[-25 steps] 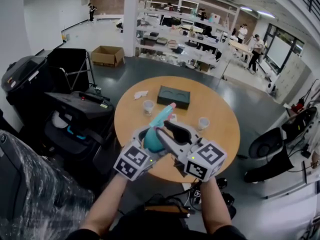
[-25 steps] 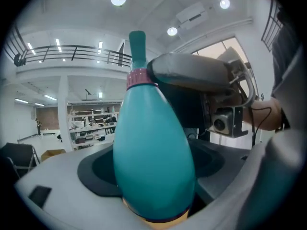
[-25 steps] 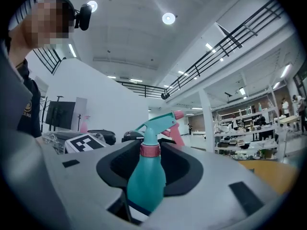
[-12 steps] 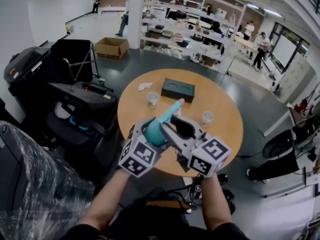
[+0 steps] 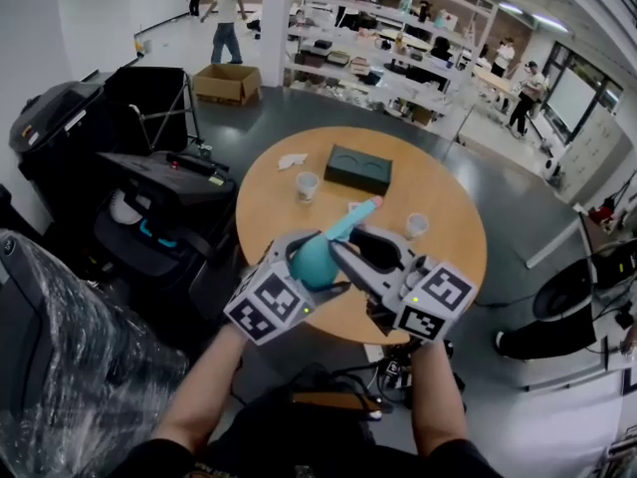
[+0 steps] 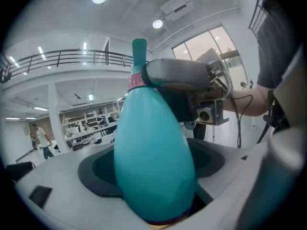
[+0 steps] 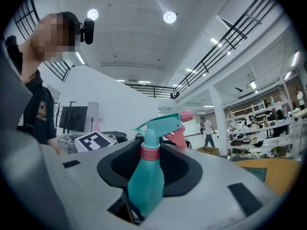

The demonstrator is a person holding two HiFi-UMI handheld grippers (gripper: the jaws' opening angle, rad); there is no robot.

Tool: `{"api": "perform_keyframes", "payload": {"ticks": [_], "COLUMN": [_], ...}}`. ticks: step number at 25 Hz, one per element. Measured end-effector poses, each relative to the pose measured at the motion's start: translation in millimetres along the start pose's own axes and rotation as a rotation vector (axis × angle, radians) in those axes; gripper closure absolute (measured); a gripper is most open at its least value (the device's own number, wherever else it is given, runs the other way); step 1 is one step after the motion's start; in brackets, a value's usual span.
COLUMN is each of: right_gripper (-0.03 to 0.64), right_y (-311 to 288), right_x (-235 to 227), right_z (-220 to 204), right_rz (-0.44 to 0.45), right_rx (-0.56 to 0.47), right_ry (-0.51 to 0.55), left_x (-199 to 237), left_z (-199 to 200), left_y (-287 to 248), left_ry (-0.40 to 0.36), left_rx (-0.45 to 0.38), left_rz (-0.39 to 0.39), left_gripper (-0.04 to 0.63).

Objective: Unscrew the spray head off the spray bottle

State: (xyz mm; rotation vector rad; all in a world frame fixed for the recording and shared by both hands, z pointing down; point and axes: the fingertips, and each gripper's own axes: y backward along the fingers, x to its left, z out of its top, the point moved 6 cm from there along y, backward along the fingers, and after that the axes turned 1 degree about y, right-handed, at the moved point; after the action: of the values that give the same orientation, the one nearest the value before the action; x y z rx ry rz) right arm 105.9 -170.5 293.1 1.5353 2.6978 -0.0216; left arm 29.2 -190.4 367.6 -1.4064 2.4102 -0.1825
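A teal spray bottle [image 5: 317, 259] hangs tilted above the near edge of the table. My left gripper [image 5: 299, 264] is shut on its fat body [image 6: 153, 162]. Its teal spray head [image 7: 160, 123] with a pink nozzle [image 7: 186, 115] and pink trigger points up and away. My right gripper [image 5: 348, 252] reaches along the bottle, jaws on either side of the pink collar [image 7: 150, 152] and closing. Dark pad shows on both sides of the collar. One grey right finger [image 6: 184, 73] lies against the collar in the left gripper view.
Below is a round wooden table [image 5: 443, 202] with a dark green block [image 5: 358, 169], two clear cups [image 5: 308, 185] [image 5: 415, 226] and crumpled paper [image 5: 287, 160]. A black cart [image 5: 169, 182] stands at the left. A cardboard box [image 5: 227, 83] and a walking person [image 5: 225, 13] are farther back.
Both grippers and the bottle have drifted slightly right and the spray head leans more to the right. A person has walked into view at the back.
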Motion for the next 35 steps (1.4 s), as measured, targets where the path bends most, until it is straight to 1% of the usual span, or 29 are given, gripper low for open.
{"api": "perform_keyframes", "payload": {"ticks": [4, 9, 11, 12, 14, 17, 18, 20, 22, 24, 26, 30, 32, 35], "right_gripper": [0.482, 0.480, 0.480, 0.479, 0.474, 0.461, 0.439, 0.417, 0.417, 0.419, 0.419, 0.419, 0.419, 0.424], "right_y": [3.9, 14.0, 16.8, 17.9, 19.0, 18.6, 18.4, 18.3, 17.4, 14.3, 9.6, 1.4, -0.9, -5.3], "right_x": [2.8, 10.3, 13.4, 14.8, 16.0, 13.7, 12.7, 10.3, 7.2, 4.9, 5.8, 10.7, 11.0, 10.5], "right_z": [1.2, 3.2, 3.6, 3.7, 3.5, 2.7, 2.6, 2.4, 1.5, 0.7, -0.2, -3.0, -3.4, -3.9], "right_rz": [0.100, 0.246, 0.299, 0.312, 0.299, 0.226, 0.206, 0.160, 0.087, 0.011, -0.039, -0.098, -0.124, -0.158], "right_rx": [0.002, -0.005, -0.010, -0.011, -0.007, -0.003, -0.006, -0.019, -0.030, -0.038, -0.036, -0.001, -0.005, -0.013], "right_ry": [-0.001, 0.008, 0.012, 0.019, 0.045, 0.057, 0.052, 0.034, 0.017, -0.006, -0.023, -0.037, -0.057, -0.077], "left_x": [-6.9, -21.2, -25.8, -27.3, -28.2, -23.9, -20.4, -11.5, -3.7, 0.6, 1.9, 2.9, 3.4, 3.2], "left_z": [2.4, 7.8, 9.0, 9.2, 9.0, 8.9, 9.6, 9.4, 5.2, 2.1, -0.3, -2.7, -3.5, -7.4], "left_y": [5.6, 14.8, 17.9, 18.7, 17.4, 13.0, 12.5, 11.6, 8.8, 6.0, 4.1, 0.2, -0.8, -1.0], "left_ry": [0.020, 0.008, -0.002, -0.008, -0.005, 0.036, 0.047, 0.061, 0.065, 0.060, 0.062, 0.064, 0.060, 0.044], "left_rx": [-0.027, -0.060, -0.076, -0.082, -0.091, -0.110, -0.119, -0.123, -0.102, -0.085, -0.073, -0.046, -0.033, -0.007], "left_rz": [-0.161, -0.351, -0.401, -0.408, -0.388, -0.324, -0.294, -0.213, -0.122, -0.059, -0.023, 0.056, 0.093, 0.121], "left_gripper": [0.178, 0.178, 0.178, 0.178, 0.176, 0.176, 0.176, 0.176, 0.176, 0.176, 0.176, 0.176, 0.176, 0.175]}}
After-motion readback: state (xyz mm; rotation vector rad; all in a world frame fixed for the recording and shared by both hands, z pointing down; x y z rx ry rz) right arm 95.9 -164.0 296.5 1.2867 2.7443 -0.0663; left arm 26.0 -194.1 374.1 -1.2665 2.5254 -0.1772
